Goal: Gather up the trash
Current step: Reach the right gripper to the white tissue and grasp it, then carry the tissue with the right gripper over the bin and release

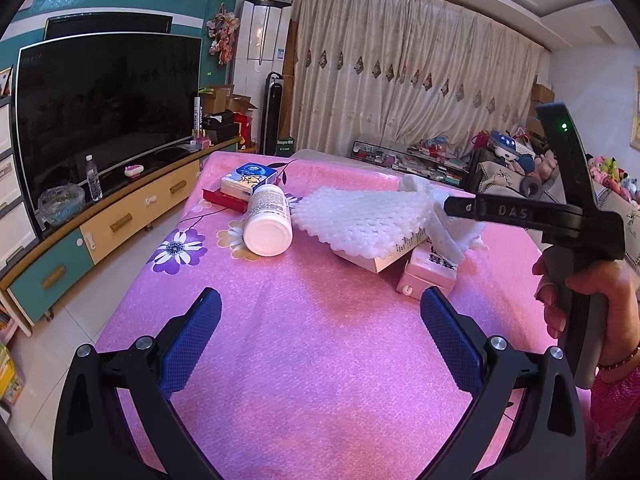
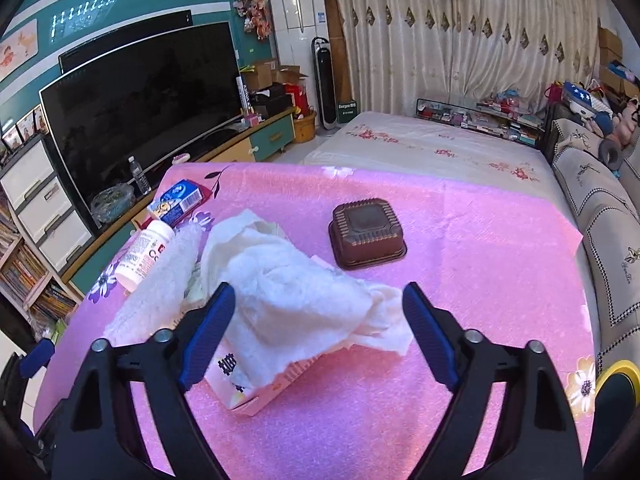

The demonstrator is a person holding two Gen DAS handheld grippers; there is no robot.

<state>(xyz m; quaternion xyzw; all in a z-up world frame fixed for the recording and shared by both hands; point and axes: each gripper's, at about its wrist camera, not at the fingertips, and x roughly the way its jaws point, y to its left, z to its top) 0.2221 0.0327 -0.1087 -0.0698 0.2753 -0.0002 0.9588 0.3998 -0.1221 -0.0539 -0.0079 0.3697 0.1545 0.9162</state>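
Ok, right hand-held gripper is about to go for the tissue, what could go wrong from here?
1. The tissue drapes over a pink box; the open right hand-held gripper may pinch the box too.
2. Dragging the tissue could shift the foam net lying beside it.
3. The bottle lies on its side near the table edge; a nudge might roll it off.

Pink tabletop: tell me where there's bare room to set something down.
Free: the near stretch of pink tabletop in front of the open left gripper, and the area right of the brown tray. Crowded: the left middle, where white bottle, foam net, crumpled tissue and pink box cluster.
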